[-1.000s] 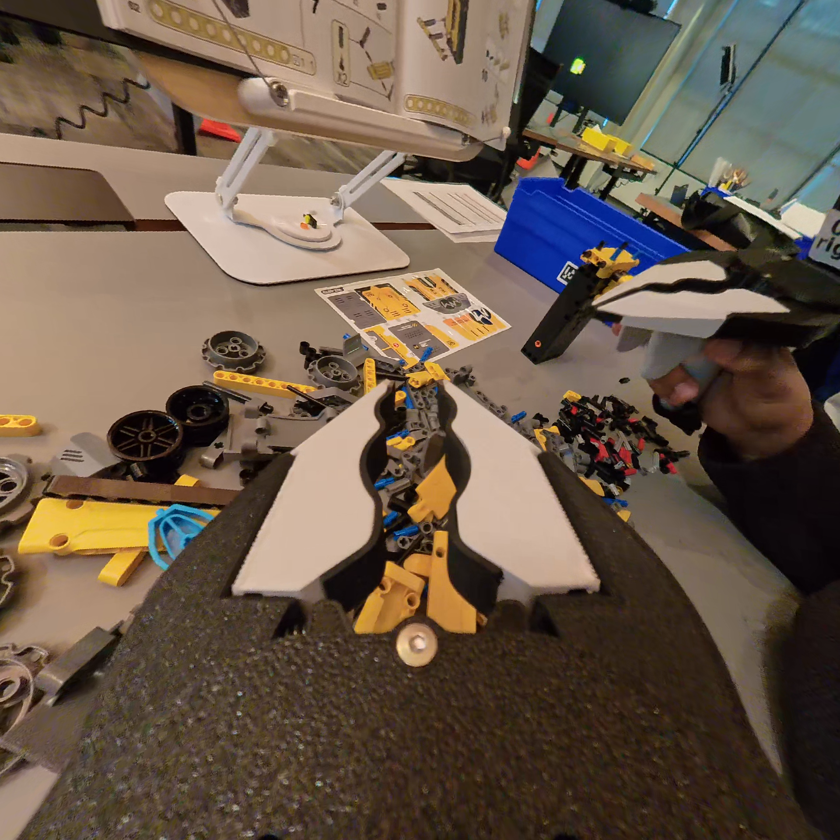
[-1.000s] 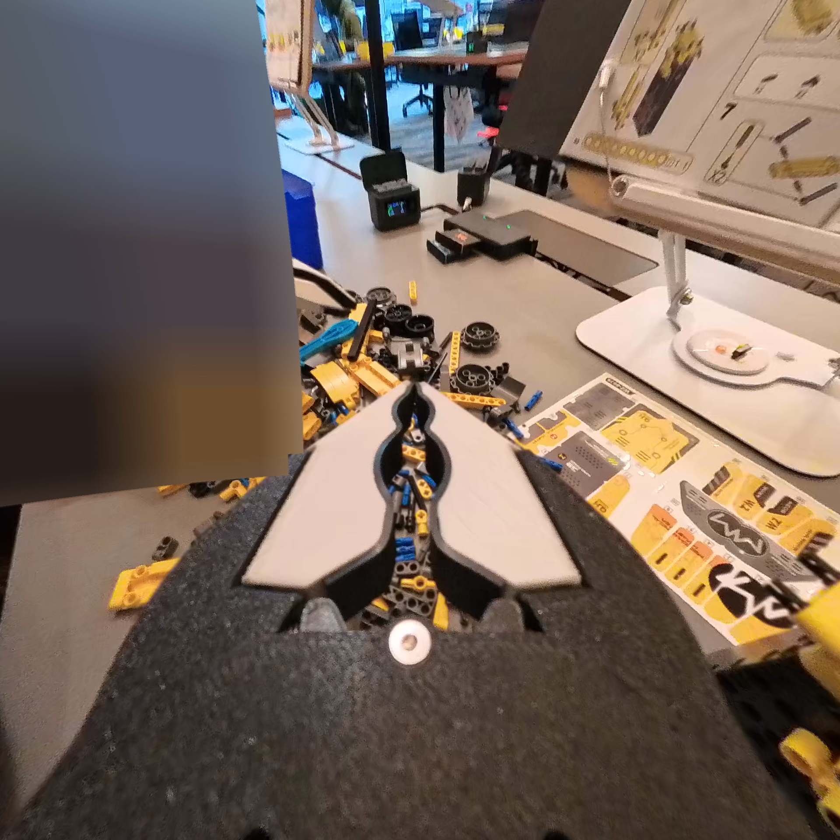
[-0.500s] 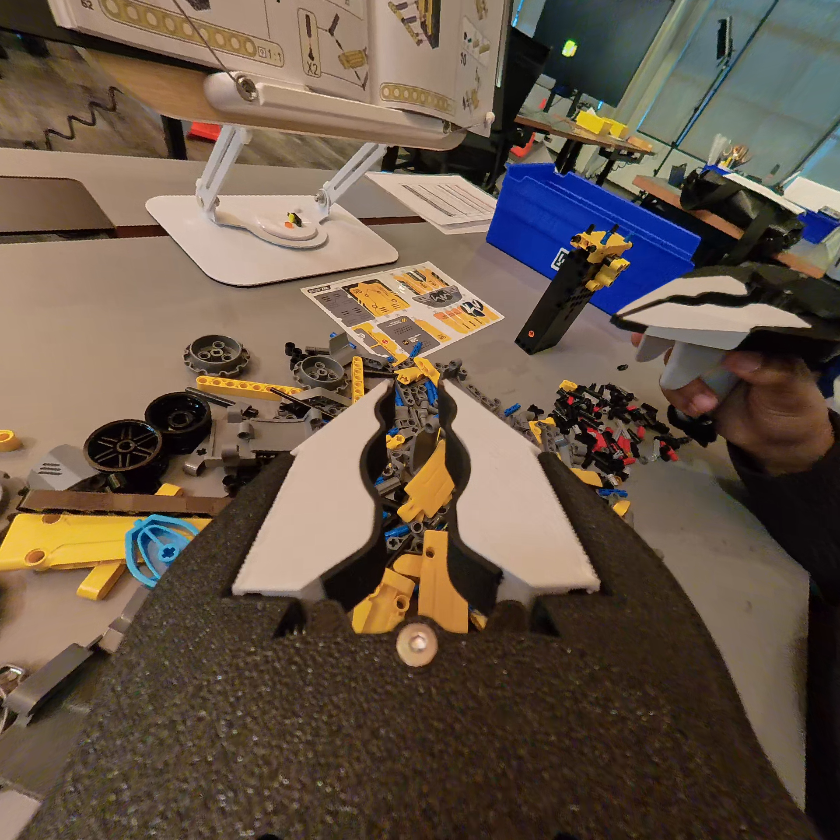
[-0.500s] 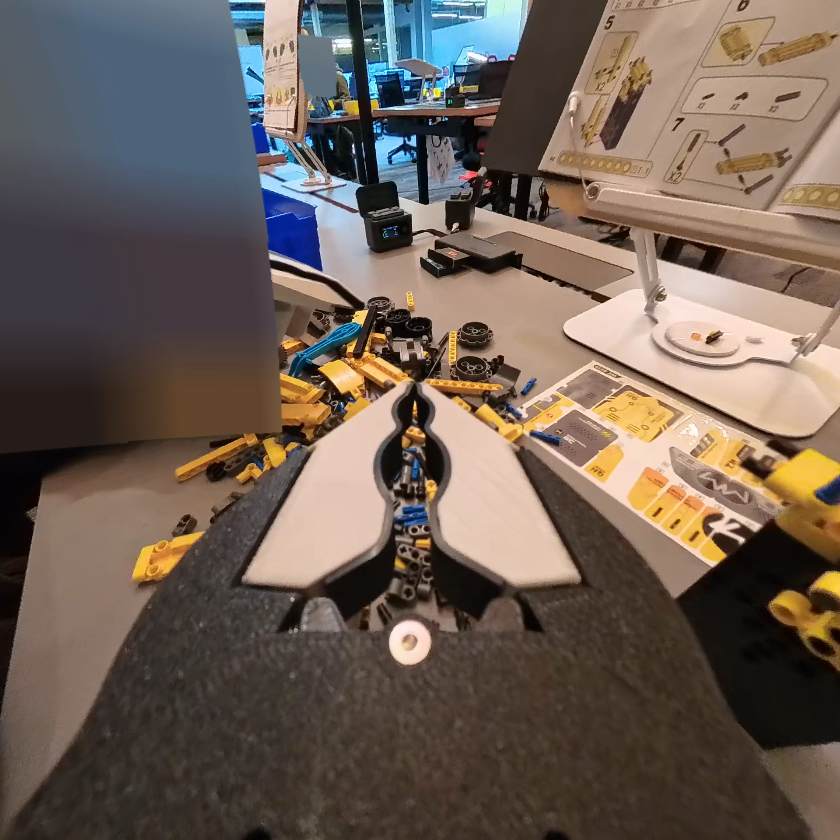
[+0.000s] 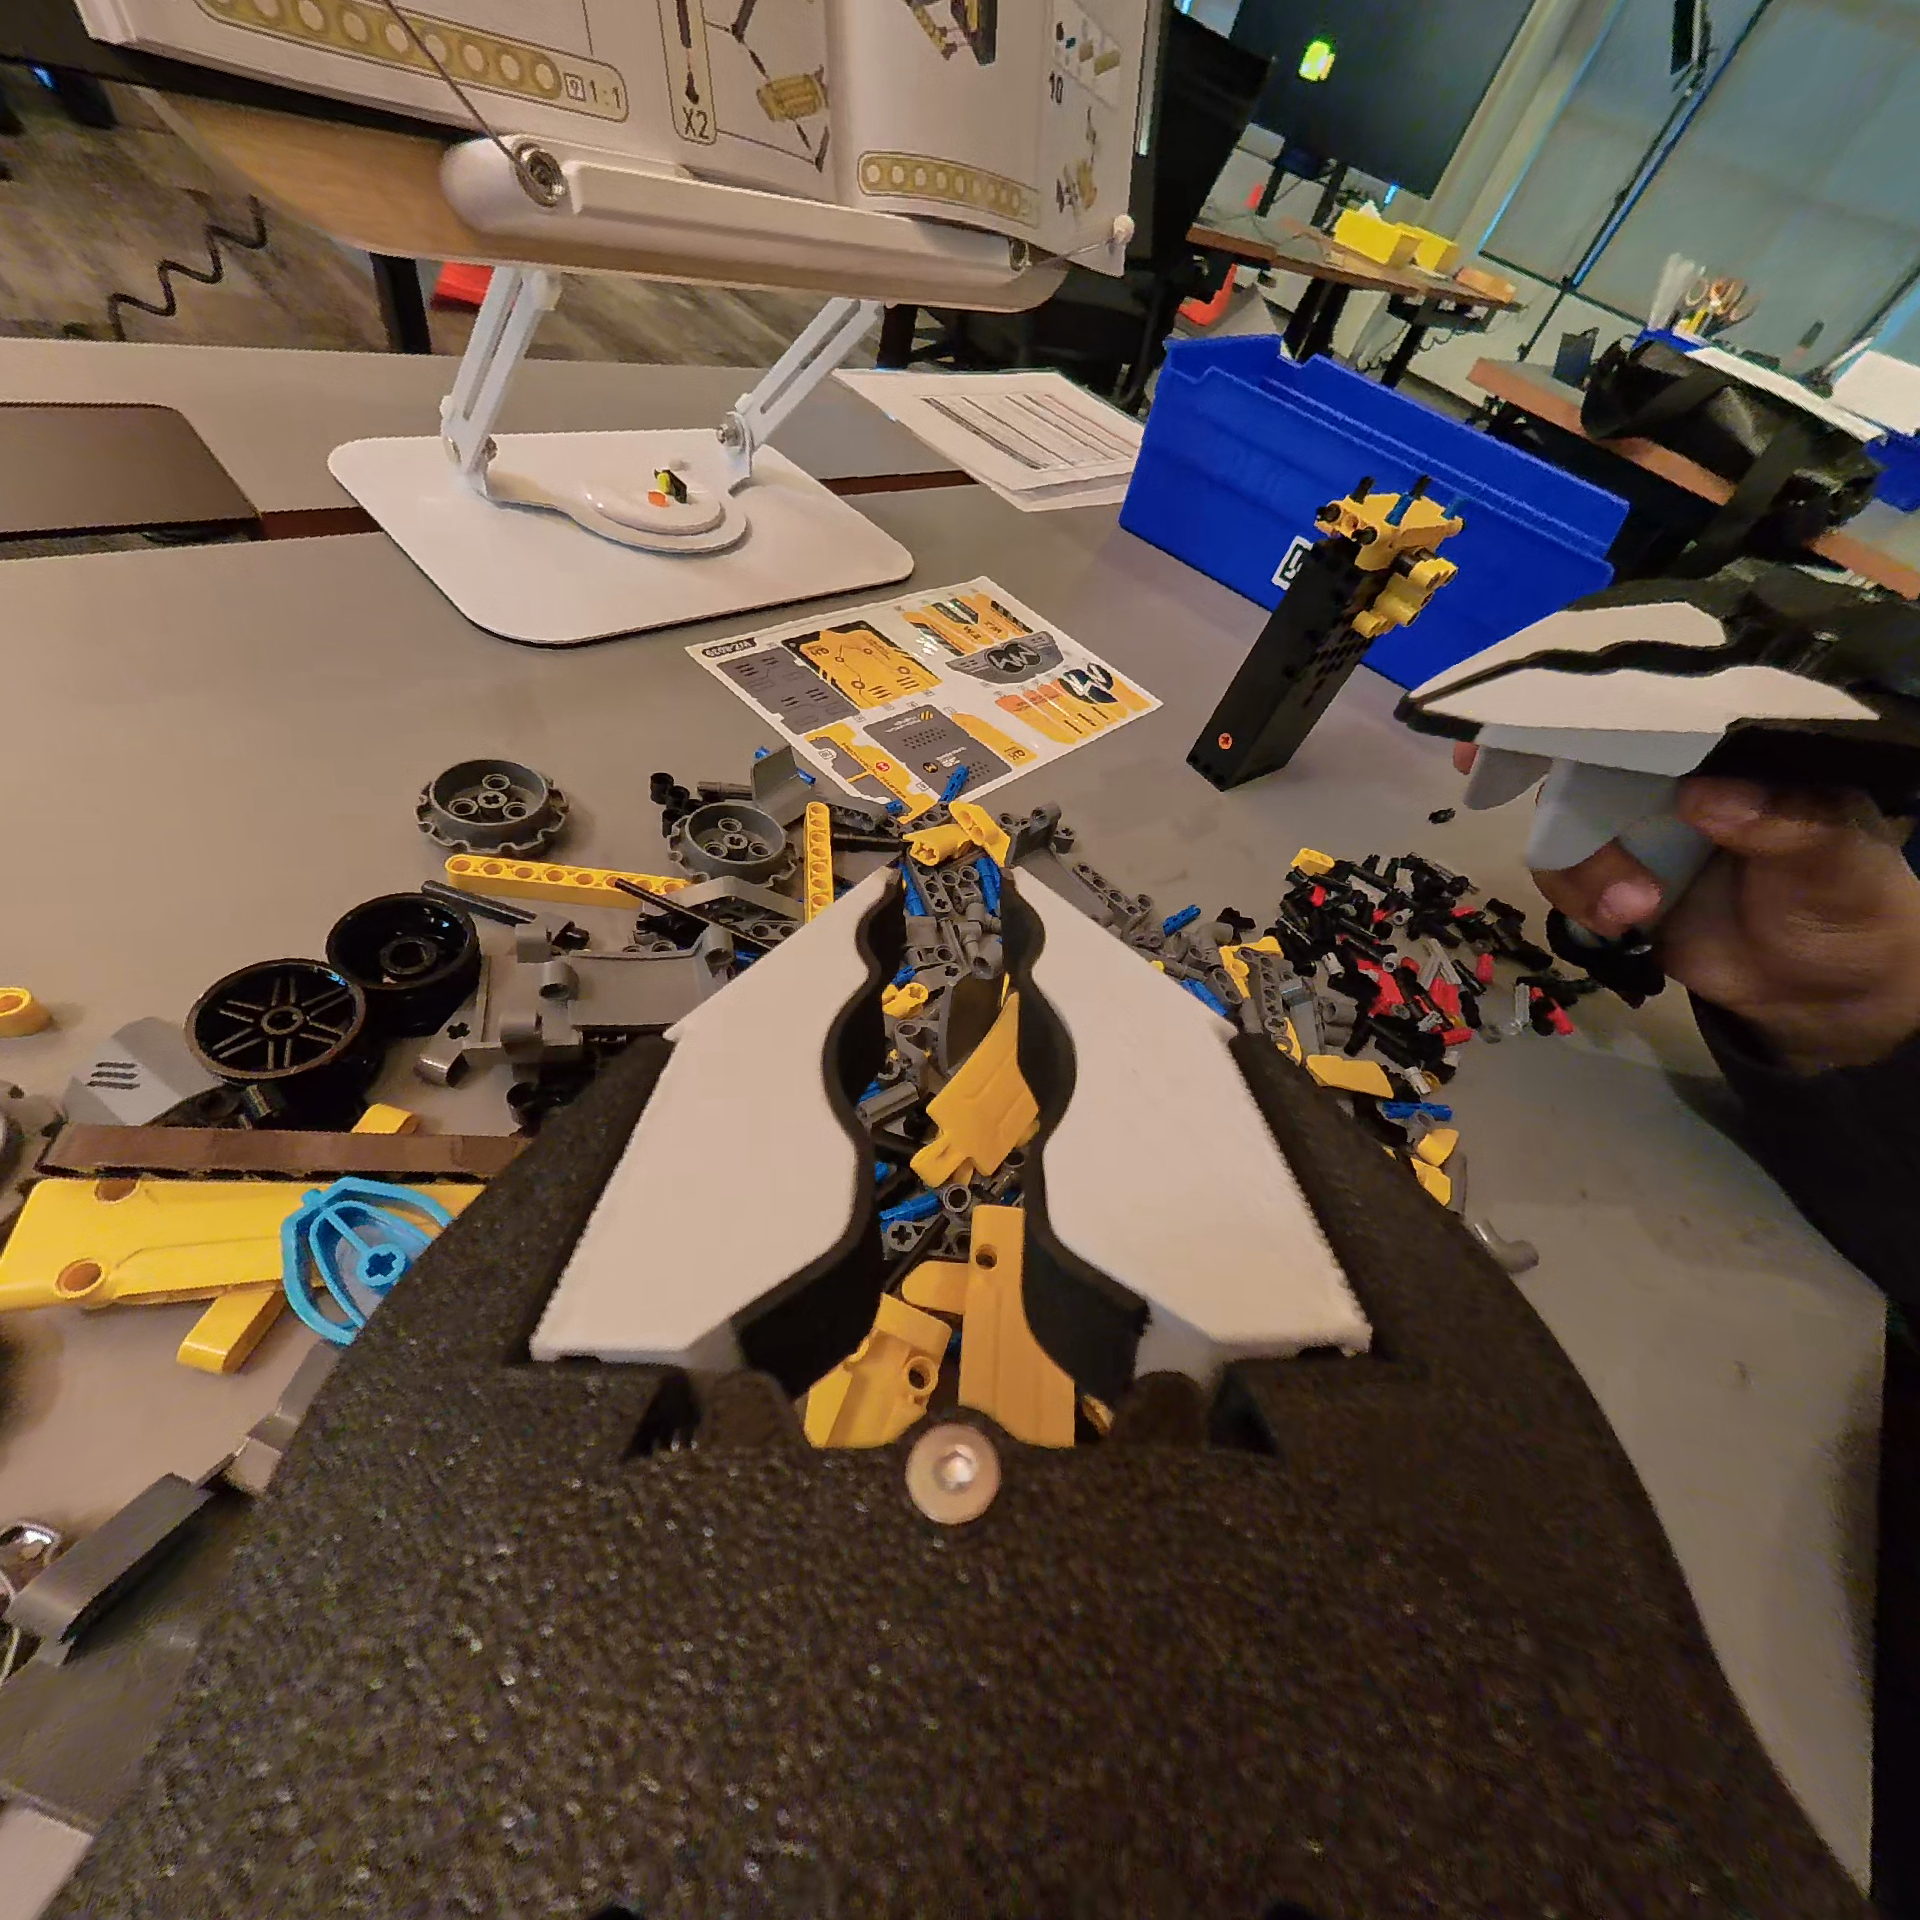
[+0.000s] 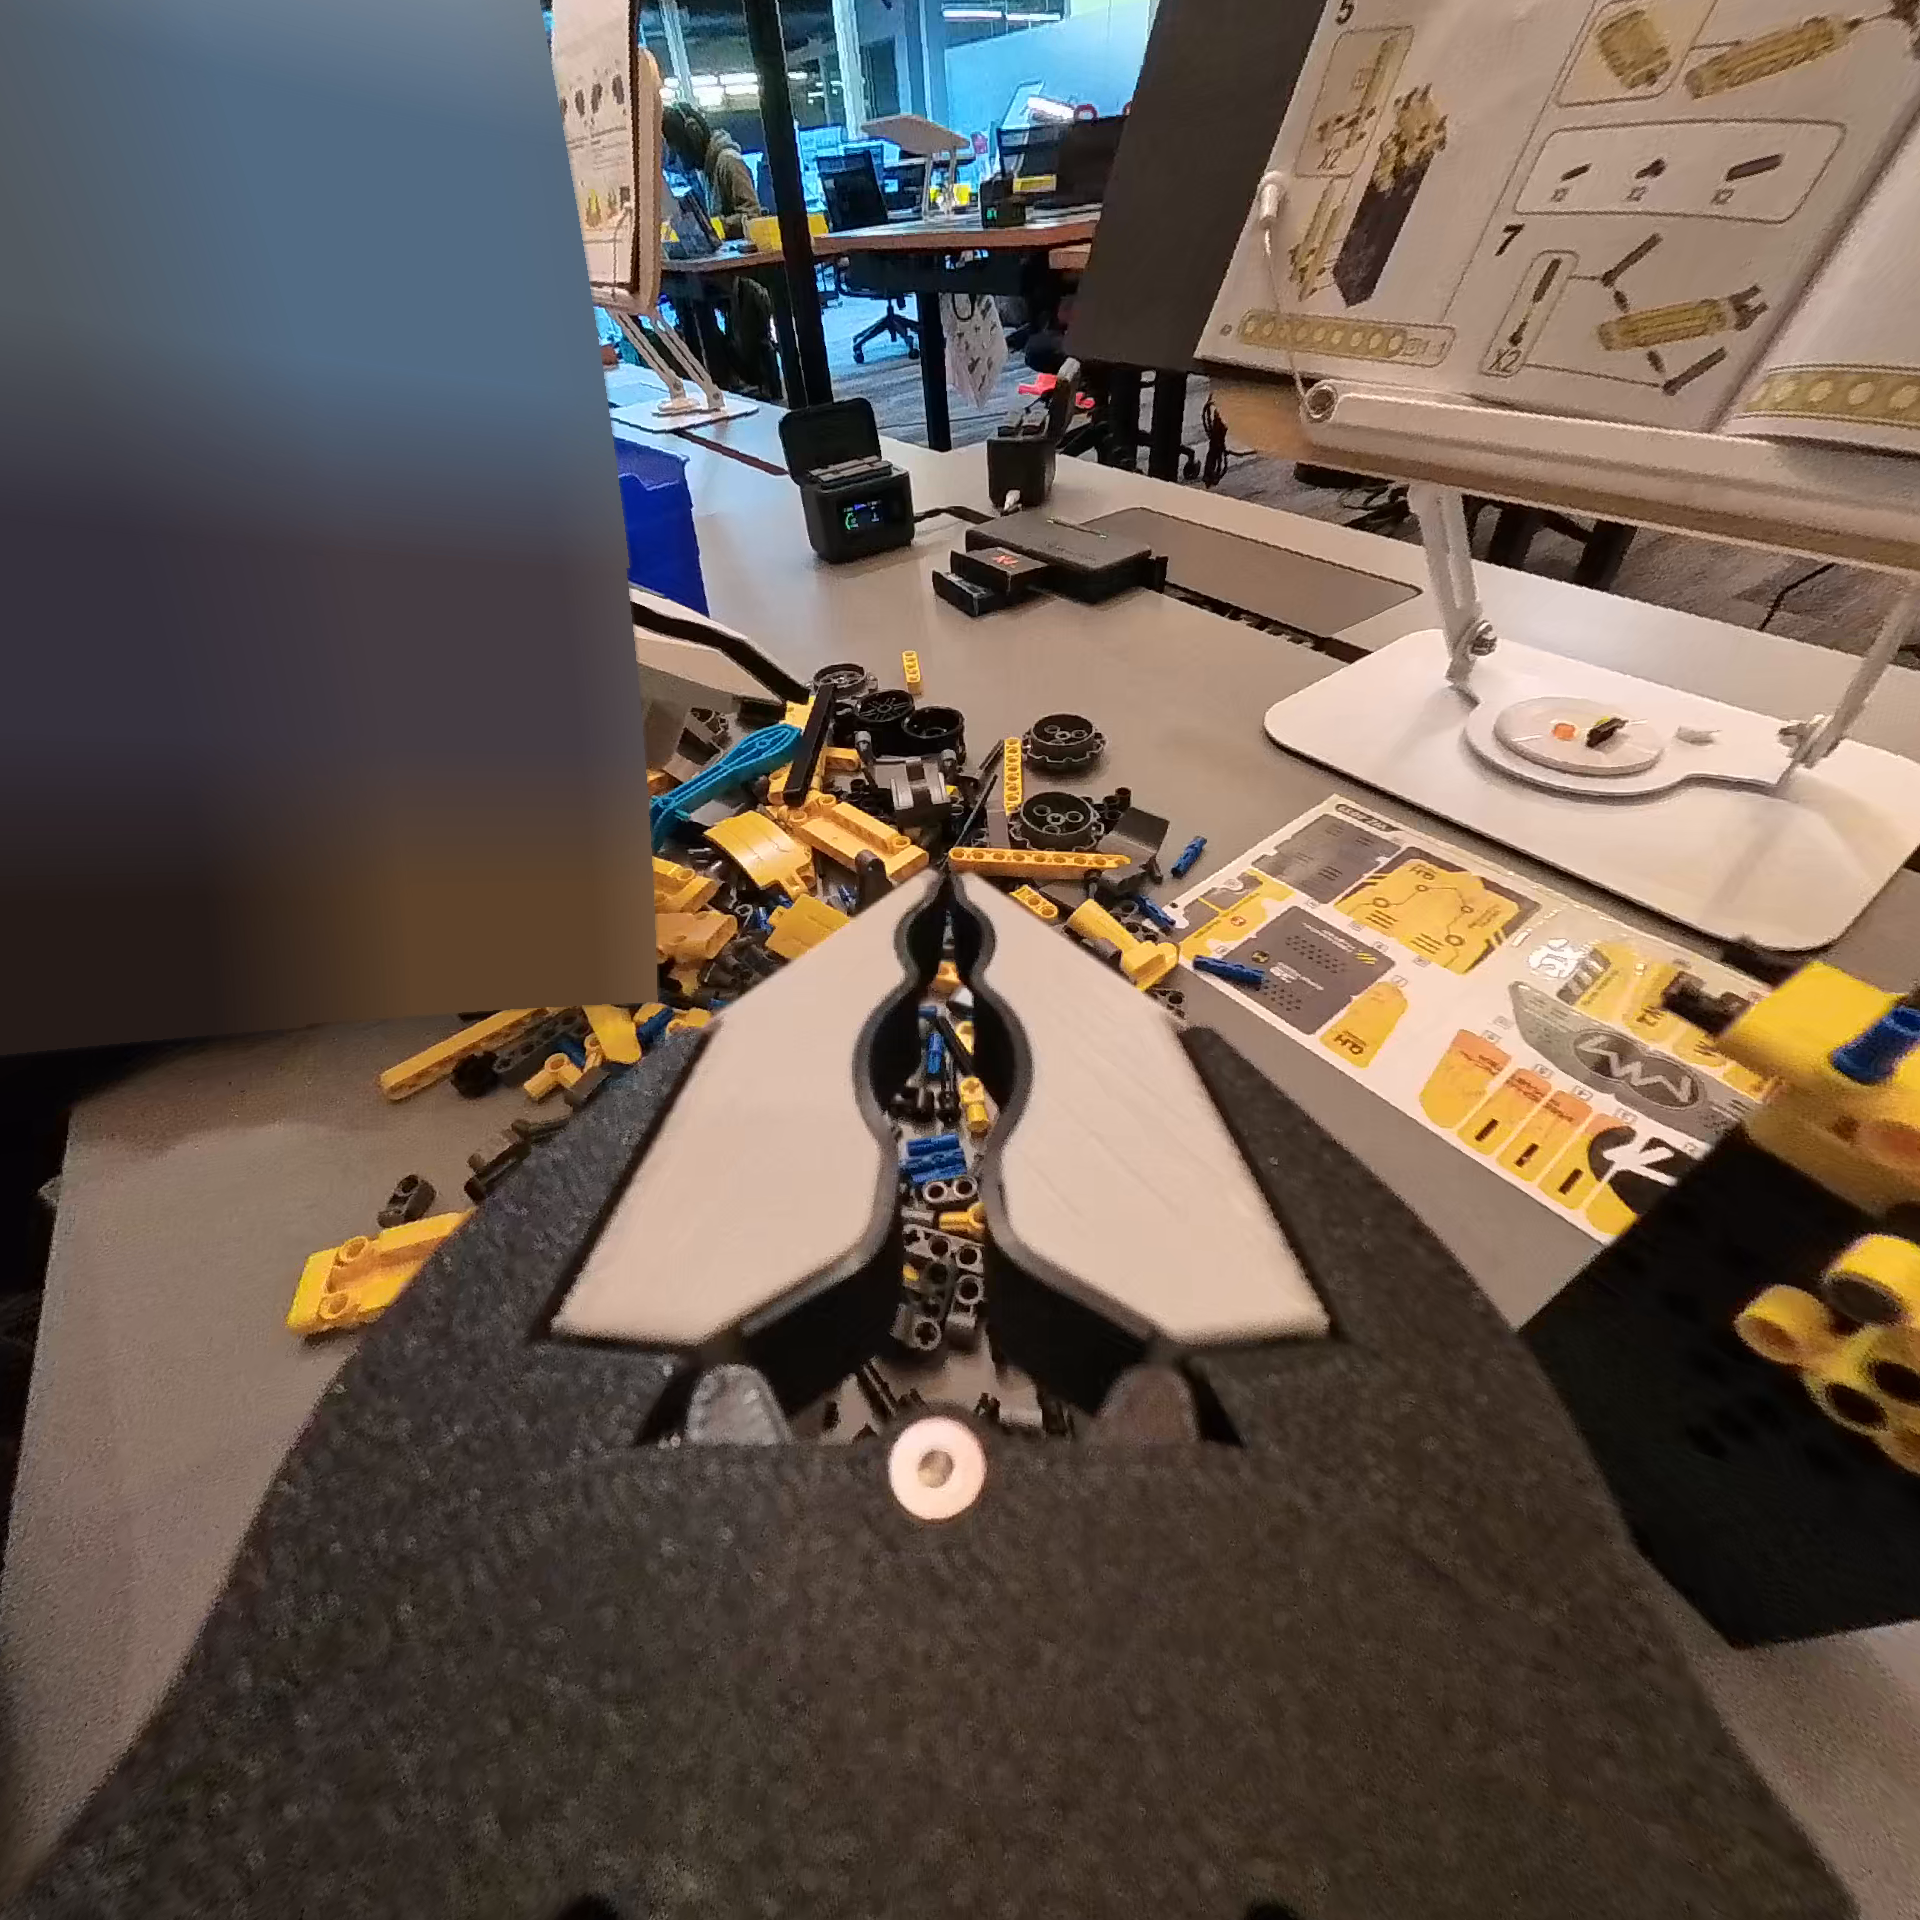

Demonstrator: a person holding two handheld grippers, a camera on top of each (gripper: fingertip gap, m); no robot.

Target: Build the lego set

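My left gripper [image 5: 953,883] hovers over a pile of loose yellow, grey and blue building parts [image 5: 966,1101] on the grey table [image 5: 260,727]. Its jaws stand a little apart and hold nothing. My right gripper [image 6: 943,881] is shut and empty, over the small black and blue pins [image 6: 940,1174] of the same pile. It also shows in the left wrist view [image 5: 1662,675], held by a hand at the right. A tall black and yellow assembly [image 5: 1314,665] stands on the table just past it, close at the right in the right wrist view [image 6: 1787,1351].
A sticker sheet [image 5: 925,686] lies behind the pile. A white book stand [image 5: 623,540] holds an open instruction booklet [image 5: 727,62]. A blue bin [image 5: 1351,488] sits at the back right. Black wheels [image 5: 281,1023] and long yellow beams [image 5: 125,1236] lie at the left. Black electronic boxes [image 6: 1049,566] stand farther back. The gap from one gripper's tips to the other's is roughly 15 cm.
The right gripper's jaws have closed from a slight gap, and it has swung so the black and yellow assembly now looms at its right. The left gripper shifted slightly over the pile.
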